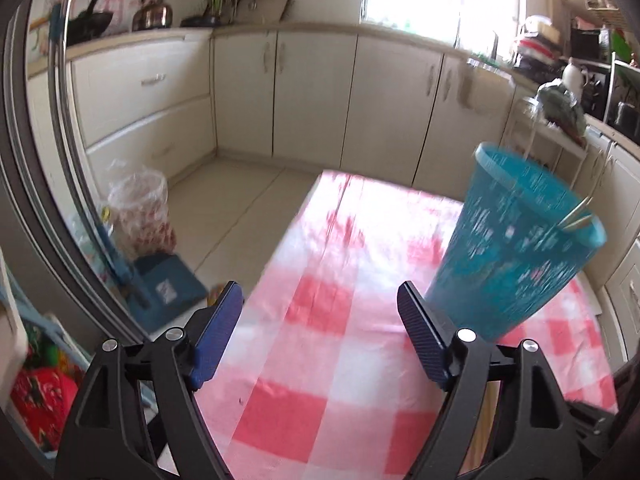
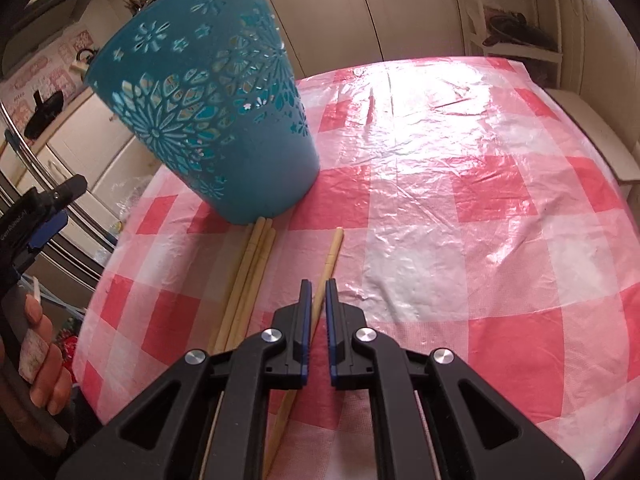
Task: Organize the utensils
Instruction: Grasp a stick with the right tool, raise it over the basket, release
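Four pale wooden chopsticks (image 2: 256, 264) flat

the teal basket (image 2: 208, 120) stands tall near the table's (image 2: 460, 208) far left corner, blocking passage there. chopsticks (image 2: 248, 276) lie just before its base toward the near edge. the table's right half and far edge lie open.
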Demonstrator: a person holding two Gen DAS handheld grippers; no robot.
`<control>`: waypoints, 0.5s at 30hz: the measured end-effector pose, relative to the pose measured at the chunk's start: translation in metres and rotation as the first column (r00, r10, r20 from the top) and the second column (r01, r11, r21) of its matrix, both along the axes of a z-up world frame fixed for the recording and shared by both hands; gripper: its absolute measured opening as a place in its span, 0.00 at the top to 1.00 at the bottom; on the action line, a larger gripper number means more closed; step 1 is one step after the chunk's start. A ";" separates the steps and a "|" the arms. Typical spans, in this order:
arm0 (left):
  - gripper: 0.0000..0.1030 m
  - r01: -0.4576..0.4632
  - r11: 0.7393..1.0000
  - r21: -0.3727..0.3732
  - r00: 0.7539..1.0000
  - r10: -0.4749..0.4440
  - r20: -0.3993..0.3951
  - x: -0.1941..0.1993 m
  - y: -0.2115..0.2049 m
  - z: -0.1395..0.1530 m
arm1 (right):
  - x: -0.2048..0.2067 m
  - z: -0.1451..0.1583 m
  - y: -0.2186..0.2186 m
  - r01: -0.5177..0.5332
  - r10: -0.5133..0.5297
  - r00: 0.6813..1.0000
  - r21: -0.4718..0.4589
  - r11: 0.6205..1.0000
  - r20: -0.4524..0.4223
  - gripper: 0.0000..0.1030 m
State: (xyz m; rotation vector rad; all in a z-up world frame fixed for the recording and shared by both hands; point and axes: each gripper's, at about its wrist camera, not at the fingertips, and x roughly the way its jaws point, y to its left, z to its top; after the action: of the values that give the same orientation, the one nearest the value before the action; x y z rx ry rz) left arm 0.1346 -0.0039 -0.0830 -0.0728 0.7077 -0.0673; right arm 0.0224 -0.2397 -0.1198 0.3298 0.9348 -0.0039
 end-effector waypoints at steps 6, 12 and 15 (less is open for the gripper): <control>0.26 0.002 1.000 -0.026 0.993 -0.006 -0.120 0.007 0.005 -0.044 | 0.005 0.002 0.024 -0.039 0.037 0.999 -0.179 0.983 -0.012 0.93; 0.21 0.009 0.996 -0.090 0.989 -0.022 -0.147 0.011 0.014 -0.051 | -0.017 0.009 -0.007 0.006 -0.007 1.000 0.055 0.998 0.023 0.95; 0.21 0.006 0.995 -0.101 0.989 -0.021 -0.145 0.011 0.014 -0.051 | -0.035 0.030 -0.017 0.009 -0.025 0.994 0.164 0.986 0.102 0.95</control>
State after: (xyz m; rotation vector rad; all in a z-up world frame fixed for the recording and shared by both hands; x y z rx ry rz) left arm 0.1461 0.0099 -0.1342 -0.1699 0.8515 -0.1115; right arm -0.0128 -0.2568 -0.0902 0.4852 0.8312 0.0738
